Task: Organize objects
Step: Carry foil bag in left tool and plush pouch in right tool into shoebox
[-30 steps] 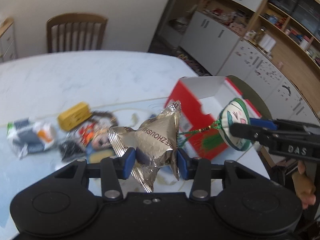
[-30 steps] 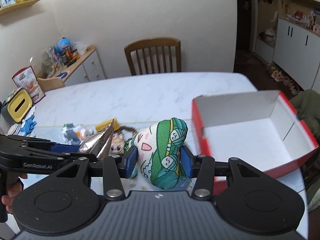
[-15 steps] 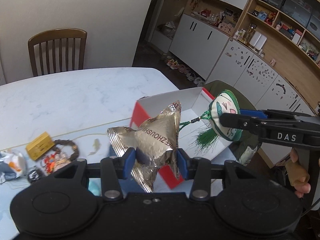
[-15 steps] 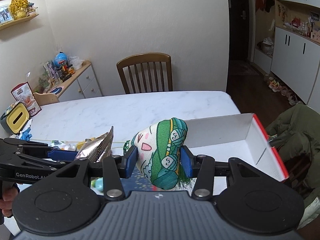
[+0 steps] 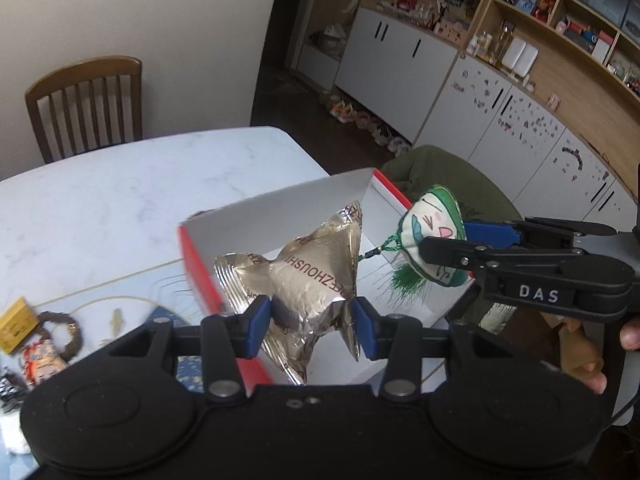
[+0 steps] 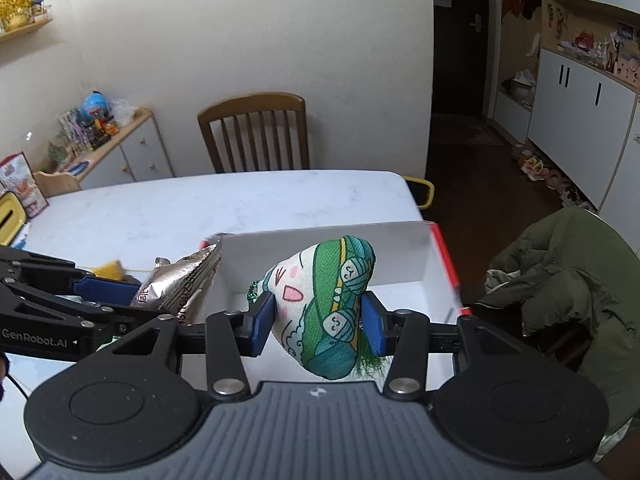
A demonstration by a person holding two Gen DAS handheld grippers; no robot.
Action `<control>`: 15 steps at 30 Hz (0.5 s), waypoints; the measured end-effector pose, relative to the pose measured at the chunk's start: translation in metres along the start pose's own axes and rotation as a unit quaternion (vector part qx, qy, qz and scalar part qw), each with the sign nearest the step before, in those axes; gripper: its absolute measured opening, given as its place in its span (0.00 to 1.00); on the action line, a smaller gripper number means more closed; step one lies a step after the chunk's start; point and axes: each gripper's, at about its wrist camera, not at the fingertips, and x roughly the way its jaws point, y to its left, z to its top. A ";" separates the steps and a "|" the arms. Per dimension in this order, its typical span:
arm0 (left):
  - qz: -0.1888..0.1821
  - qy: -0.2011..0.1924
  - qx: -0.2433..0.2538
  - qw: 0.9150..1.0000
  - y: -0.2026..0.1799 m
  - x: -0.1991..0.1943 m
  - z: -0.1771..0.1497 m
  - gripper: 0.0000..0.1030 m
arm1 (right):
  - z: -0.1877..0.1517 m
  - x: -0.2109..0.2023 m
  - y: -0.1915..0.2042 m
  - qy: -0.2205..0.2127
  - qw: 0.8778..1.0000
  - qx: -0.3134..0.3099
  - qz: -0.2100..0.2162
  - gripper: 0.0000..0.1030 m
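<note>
1. Left wrist view: left gripper (image 5: pixel 308 316) clamped on crinkled silver foil pouch (image 5: pixel 304 276), held above open white-lined red cardboard box (image 5: pixel 280 216), directly below.
2. Right gripper (image 6: pixel 316 328) clamped on green-and-white printed fabric sachet (image 6: pixel 324 304), over same box, nearer its far right wall.
3. Readable: "ZHOUSHI" on pouch; "DAS", "GenRobot.AI" on grippers.

Box (image 5: pixel 280 216): set on the table (image 5: pixel 120 184), right of the trinkets (image 5: pixel 48 340)
Chair (image 6: pixel 256 132): placed behind the table
</note>
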 end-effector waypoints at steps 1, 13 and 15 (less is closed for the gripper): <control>0.002 0.005 0.001 1.000 -0.003 0.007 0.004 0.42 | 0.000 0.005 -0.005 0.002 1.000 -0.002 -0.003 0.45; 0.056 0.045 0.019 0.997 -0.019 0.087 0.028 0.42 | 0.009 0.085 -0.040 0.042 0.996 -0.070 -0.030 0.45; 0.062 0.052 0.023 0.996 -0.018 0.100 0.030 0.42 | 0.008 0.102 -0.044 0.054 0.995 -0.080 -0.030 0.45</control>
